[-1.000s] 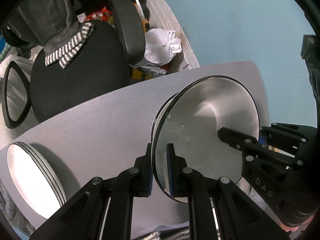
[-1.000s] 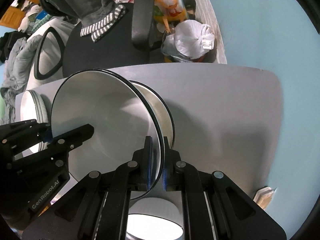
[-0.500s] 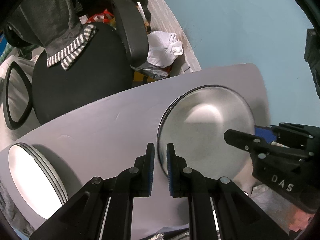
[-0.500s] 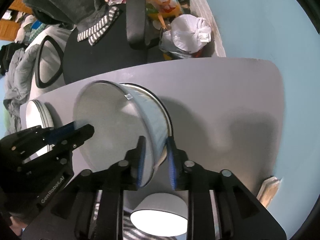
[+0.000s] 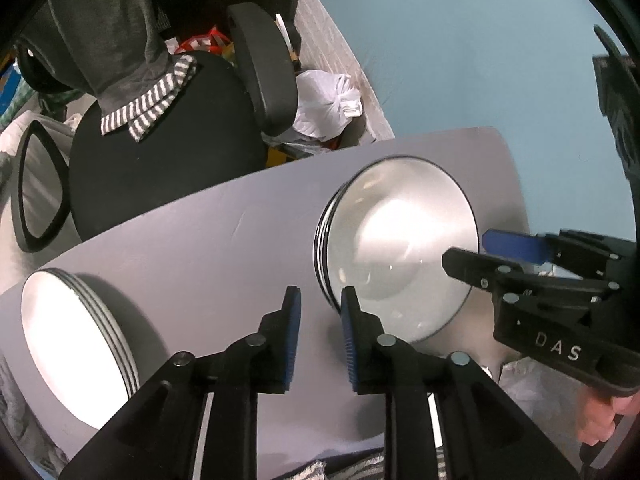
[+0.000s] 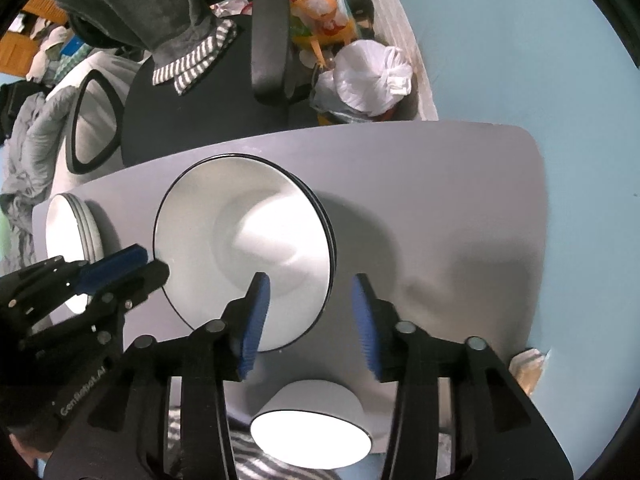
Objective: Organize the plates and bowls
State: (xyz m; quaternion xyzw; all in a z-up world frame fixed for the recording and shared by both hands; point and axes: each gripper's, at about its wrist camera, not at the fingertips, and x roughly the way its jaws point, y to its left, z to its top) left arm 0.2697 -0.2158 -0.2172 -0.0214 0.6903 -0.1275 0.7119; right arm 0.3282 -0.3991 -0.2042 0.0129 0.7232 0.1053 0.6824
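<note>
The grey table takes up most of both views, with a black office chair behind it that has a grey striped-cuff garment draped over the backrest, and a tied white plastic bag on the floor by the blue wall.

On the table, the stack of black-rimmed plates lies flat, faces up, roughly mid-table. It's round, so no real long axis. From the edges showing in the left wrist view I count at least two in it, maybe more, can't tell exactly.

Off toward the table's left end there's a second stack of white plates, well apart from the first; the rim lines look like about three or four. One white bowl sits near the front edge, opening up, right under the right gripper.

Right gripper: the jaws have just been opening and now stand wide, with the stack's rim between them, pads not pressing it. Left gripper: it has also just been opening, with a narrow gap, sitting just beside the stack's edge and gripping nothing.
</note>
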